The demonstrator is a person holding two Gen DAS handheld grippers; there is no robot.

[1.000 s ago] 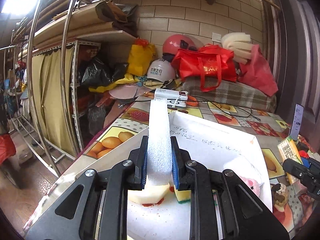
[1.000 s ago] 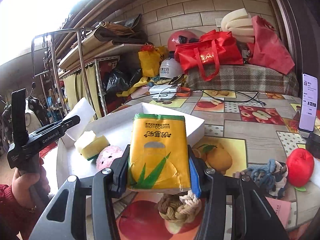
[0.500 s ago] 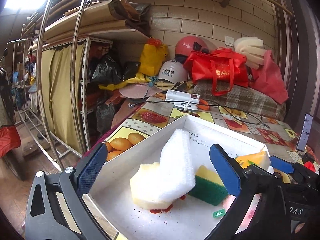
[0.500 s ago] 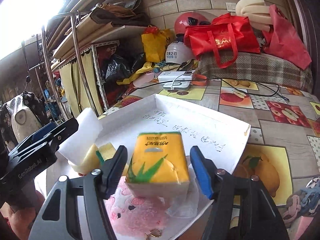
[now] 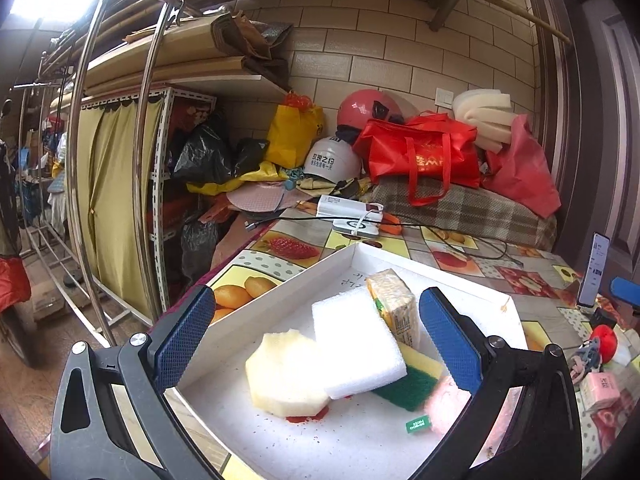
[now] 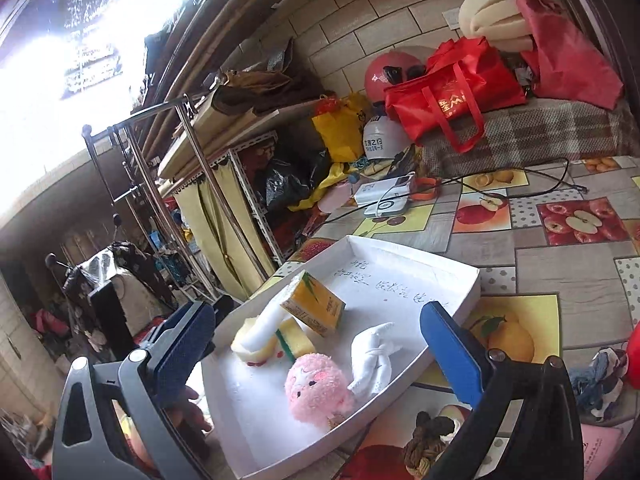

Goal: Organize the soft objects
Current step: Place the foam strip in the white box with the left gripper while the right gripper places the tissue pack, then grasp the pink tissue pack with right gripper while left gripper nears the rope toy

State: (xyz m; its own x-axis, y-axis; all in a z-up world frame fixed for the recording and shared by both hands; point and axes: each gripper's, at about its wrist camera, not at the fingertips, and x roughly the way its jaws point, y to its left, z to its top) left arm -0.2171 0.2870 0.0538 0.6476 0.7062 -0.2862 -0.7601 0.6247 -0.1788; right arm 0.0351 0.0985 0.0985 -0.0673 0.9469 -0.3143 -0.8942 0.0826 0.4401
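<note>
Landmark: the white tray [image 6: 460, 276] on my fruit-print table [image 6: 560, 264].
Tray far half: bare floor with only handwriting, open to me from above.
Tray near half: crowded; white foam block [image 5: 356, 344] leans on the yellow sponge [image 5: 286, 376] and scouring pad [image 5: 412, 380], tissue pack [image 6: 314, 308] tilted behind them.
Tray near right: pink plush [image 6: 316, 388] and white cloth toy [image 6: 372, 360] touching, no gap between them.
Right of tray: rope knot [image 6: 428, 436] and blue rag [image 6: 600, 376] near the rim; table beyond them open.
Behind tray: power bank [image 6: 384, 196] and cable [image 6: 520, 176] cross the table.
Left of tray: table edge, then metal rack [image 5: 160, 208].
</note>
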